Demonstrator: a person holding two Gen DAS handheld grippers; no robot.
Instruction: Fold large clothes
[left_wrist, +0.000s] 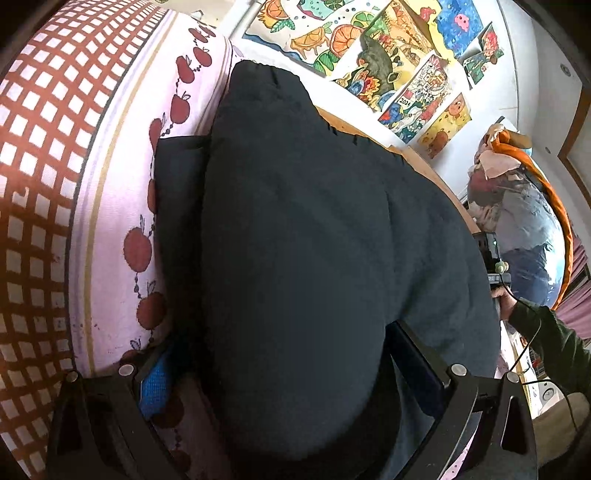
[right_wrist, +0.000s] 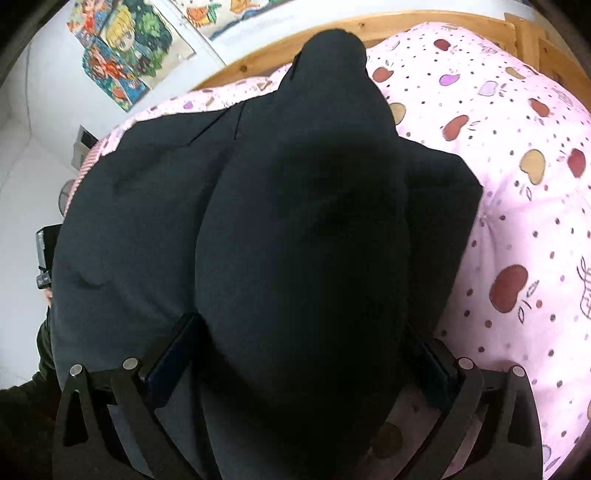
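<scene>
**Thick fold could slip from either set of tongs**

A large dark garment (left_wrist: 295, 240) lies bunched on the bed's pink apple-print cover (right_wrist: 517, 184), a raised fold of it running up between both tools. The left tongs (left_wrist: 280, 373) and the right tongs (right_wrist: 306, 343) each stand wide apart around that fold, and whether the pads actually bite cloth cannot be told. The likely trouble is bulk: a hump this thick may squeeze out sideways as the jaws close, or only the top layer gets caught and the layers beneath sag and skew the fold. The garment's far edge sits near the wooden bed frame (right_wrist: 258, 48) and could slide off it.
</scene>
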